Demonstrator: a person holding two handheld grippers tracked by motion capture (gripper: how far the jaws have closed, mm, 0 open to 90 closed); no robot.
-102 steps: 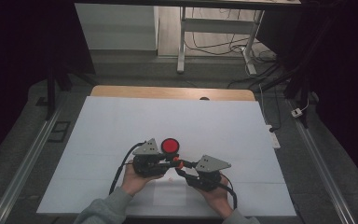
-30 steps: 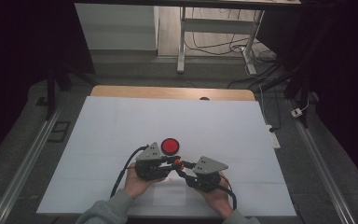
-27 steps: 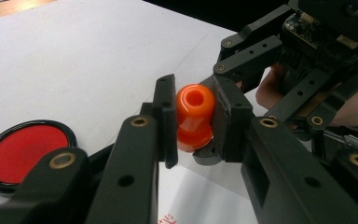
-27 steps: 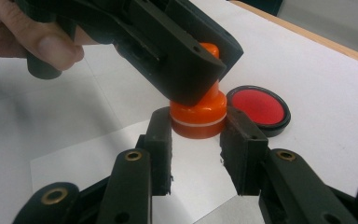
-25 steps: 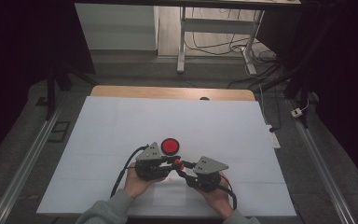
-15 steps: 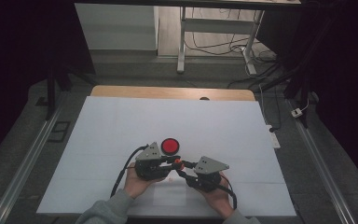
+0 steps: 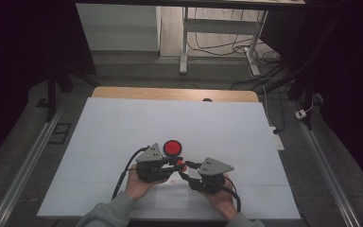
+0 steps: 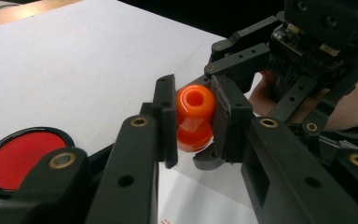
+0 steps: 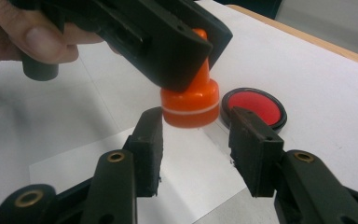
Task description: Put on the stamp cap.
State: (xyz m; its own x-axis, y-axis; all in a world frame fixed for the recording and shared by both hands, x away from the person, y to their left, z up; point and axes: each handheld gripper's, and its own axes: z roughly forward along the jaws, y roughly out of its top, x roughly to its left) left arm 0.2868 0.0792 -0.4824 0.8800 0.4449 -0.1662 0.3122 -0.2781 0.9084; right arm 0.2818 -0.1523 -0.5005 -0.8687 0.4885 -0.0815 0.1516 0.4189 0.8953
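Observation:
A small orange nozzle-shaped cap [image 8: 194, 109] with a hole in its top is pinched at its narrow upper part by my left gripper [image 8: 193, 116], which is shut on it. It hangs just above the white table sheet, near the front centre in the high view [image 7: 180, 165]. My right gripper [image 9: 196, 135] is open, one jaw on each side of the orange cap's [image 9: 191, 105] wide base, with a gap on both sides. From the right gripper view, the left gripper [image 9: 168, 42] comes down on the cap from above.
A round red disc with a black rim [image 7: 172, 147] lies flat just behind the grippers; it is also seen in the gripper views [image 8: 21, 156] [image 9: 254, 105]. The white sheet [image 7: 123, 123] covers the table; a wooden edge [image 7: 170, 93] runs along the back.

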